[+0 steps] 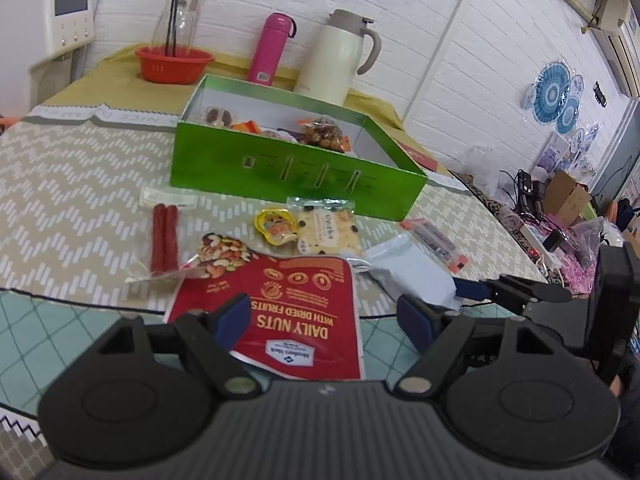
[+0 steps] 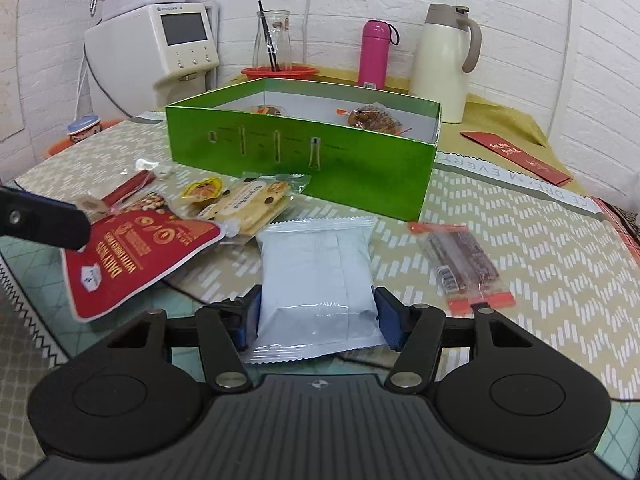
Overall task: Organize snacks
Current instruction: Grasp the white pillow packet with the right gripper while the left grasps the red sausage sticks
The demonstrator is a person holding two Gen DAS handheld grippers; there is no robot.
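Right gripper (image 2: pixel 318 322): jaws spread wide on either side of the near end of a pale blue packet (image 2: pixel 316 276); the blue pads stand just beside its edges, and whether they press on it cannot be told
Pale blue packet: lies flat on the tablecloth (image 2: pixel 540 248), its far end pointing at the green box (image 2: pixel 300 160)
Left gripper (image 1: pixel 320 320): jaws wide apart above the near end of a red nut pouch (image 1: pixel 288 312); the pads do not touch it
Red nut pouch: flat on the cloth, printed "DAILY NUTS", upside down as the left camera sees it
Beyond the pouch: a cracker packet (image 1: pixel 324 228), a small yellow snack (image 1: pixel 274 226) just beside it, and two red sausage sticks (image 1: pixel 164 236) further left
Right of the blue packet: a clear wrapper with brown bars (image 2: pixel 464 264), lying apart from the rest
Green box: open, standing behind the loose snacks; a bag of nuts (image 1: pixel 324 134) and a few other wrapped snacks already lie inside
Back of the table: a red bowl (image 1: pixel 174 64) holding a glass carafe (image 1: pixel 180 16), a pink flask (image 1: pixel 272 48) and a cream jug (image 1: pixel 340 56)
Far right: a red envelope (image 2: pixel 516 156) on the yellow cloth
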